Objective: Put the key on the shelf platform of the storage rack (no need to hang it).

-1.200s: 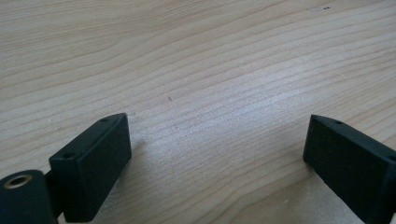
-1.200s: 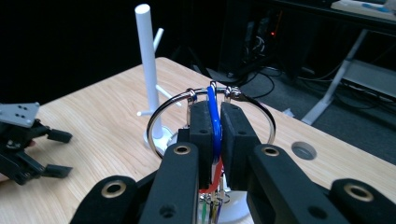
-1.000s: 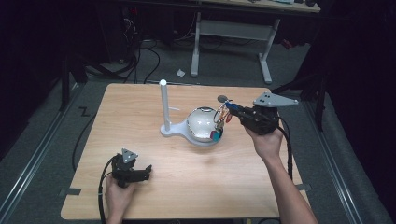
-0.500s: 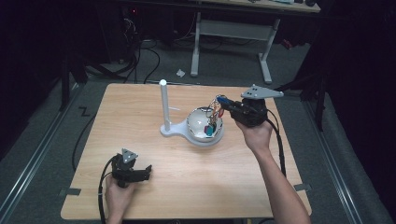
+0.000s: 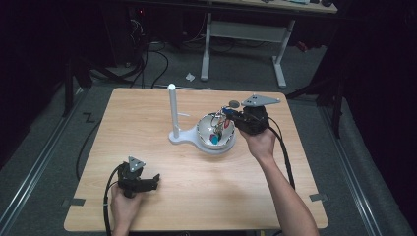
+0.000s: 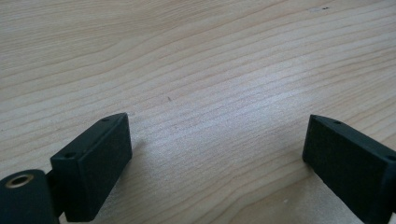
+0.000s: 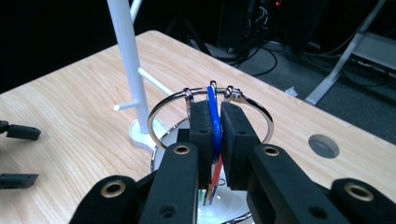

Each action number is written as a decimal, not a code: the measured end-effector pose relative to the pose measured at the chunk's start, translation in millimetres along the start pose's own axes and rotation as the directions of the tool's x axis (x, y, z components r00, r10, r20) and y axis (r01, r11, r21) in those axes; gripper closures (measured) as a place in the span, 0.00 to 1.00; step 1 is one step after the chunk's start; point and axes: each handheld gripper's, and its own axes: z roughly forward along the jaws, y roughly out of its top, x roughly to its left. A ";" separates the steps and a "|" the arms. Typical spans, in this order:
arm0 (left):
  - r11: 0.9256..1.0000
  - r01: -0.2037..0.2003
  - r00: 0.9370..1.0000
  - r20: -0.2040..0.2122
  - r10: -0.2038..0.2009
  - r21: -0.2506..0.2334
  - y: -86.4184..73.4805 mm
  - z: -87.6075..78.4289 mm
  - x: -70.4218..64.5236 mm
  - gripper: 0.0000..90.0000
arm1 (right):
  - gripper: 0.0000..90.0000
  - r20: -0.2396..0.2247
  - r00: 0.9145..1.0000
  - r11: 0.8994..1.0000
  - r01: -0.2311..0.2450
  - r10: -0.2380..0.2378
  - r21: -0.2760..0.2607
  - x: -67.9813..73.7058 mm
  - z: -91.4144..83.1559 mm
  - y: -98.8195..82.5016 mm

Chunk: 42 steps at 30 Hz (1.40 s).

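My right gripper is shut on a blue key tag that hangs on a metal key ring. Red and other tags dangle below the jaws into a shiny bowl. In the high view my right gripper sits over the right rim of the bowl, beside a white peg stand. My left gripper rests on the table near the front left, held by a hand. Its jaws are open with only bare wood between its fingertips.
The stand's side pegs stick out just left of the ring. A round cable hole marks the table behind the bowl. The left gripper appears far off at the left edge. Desk legs and cables lie on the floor beyond.
My right gripper has moved left and down with the key ring, from beside the bowl to over its right rim. The left gripper has stayed put.
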 end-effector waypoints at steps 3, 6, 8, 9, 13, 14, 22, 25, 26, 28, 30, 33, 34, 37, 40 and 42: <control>1.000 -0.002 1.000 0.003 0.002 -0.001 0.1 0.1 0.1 0.09 | 0.94 0.000 1.000 1.000 -0.008 0.008 0.015 0.0 7.5 -4.6; 1.000 -0.001 1.000 0.001 0.001 0.000 0.0 0.0 0.1 0.09 | 0.94 0.001 1.000 0.999 -0.008 0.008 0.033 -0.3 15.5 -9.7; 1.000 0.001 1.000 0.000 -0.001 0.001 -0.1 -0.1 -0.1 0.09 | 0.94 0.000 1.000 0.999 -0.007 0.007 0.051 -0.9 21.2 -13.1; 1.000 0.000 1.000 0.000 0.000 0.001 -0.1 -0.1 0.0 0.09 | 0.94 0.003 1.000 0.998 -0.005 0.005 0.061 -0.9 24.4 -14.6; 1.000 0.000 1.000 0.000 0.000 0.001 -0.1 -0.1 0.0 0.09 | 0.93 0.000 1.000 0.996 -0.009 0.009 0.092 -0.7 37.1 -21.8; 1.000 0.001 1.000 0.000 -0.001 0.001 -0.1 -0.1 -0.1 0.10 | 0.93 0.001 1.000 0.995 -0.015 0.014 0.100 -1.0 39.9 -24.0; 1.000 -0.001 1.000 0.000 0.001 -0.001 0.0 -0.2 0.0 0.10 | 0.93 -0.004 1.000 0.990 -0.029 0.029 0.136 -3.4 54.2 -35.3; 1.000 0.000 1.000 0.000 0.000 -0.001 0.0 -0.2 0.0 0.10 | 0.93 -0.005 0.999 0.990 -0.037 0.038 0.135 -3.0 56.6 -35.8; 1.000 -0.001 1.000 0.001 0.001 -0.001 0.0 -0.1 0.0 0.10 | 0.93 -0.005 0.999 0.990 -0.032 0.033 0.135 -3.2 57.8 -36.3; 1.000 -0.001 1.000 0.001 0.001 -0.001 0.0 -0.2 0.0 0.10 | 0.93 -0.004 0.999 0.989 -0.035 0.036 0.145 -3.2 60.5 -37.7; 1.000 0.001 1.000 -0.001 -0.001 0.000 -0.1 -0.2 -0.1 0.10 | 0.93 -0.003 0.999 0.988 -0.036 0.037 0.150 -3.7 63.4 -39.3; 1.000 0.002 1.000 0.000 -0.002 0.000 -0.1 -0.3 -0.1 0.10 | 0.92 0.001 0.999 0.985 -0.037 0.037 0.169 -3.7 68.0 -41.9; 1.000 0.001 1.000 0.000 -0.001 0.000 -0.1 -0.3 -0.1 0.10 | 0.92 0.000 0.999 0.984 -0.041 0.041 0.175 -3.6 69.4 -43.1; 1.000 0.001 1.000 0.000 -0.001 0.001 -0.1 -0.3 -0.1 0.10 | 0.90 -0.007 0.999 0.984 -0.038 0.039 0.175 -1.9 72.0 -44.6; 1.000 0.002 1.000 0.000 -0.002 0.001 -0.1 -0.4 -0.2 0.10 | 0.88 -0.009 0.999 0.984 -0.036 0.039 0.177 0.3 73.5 -43.9; 1.000 0.000 1.000 0.001 0.000 0.001 -0.1 -0.4 -0.1 0.10 | 0.83 -0.010 0.999 0.983 -0.042 0.045 0.178 0.4 74.5 -44.2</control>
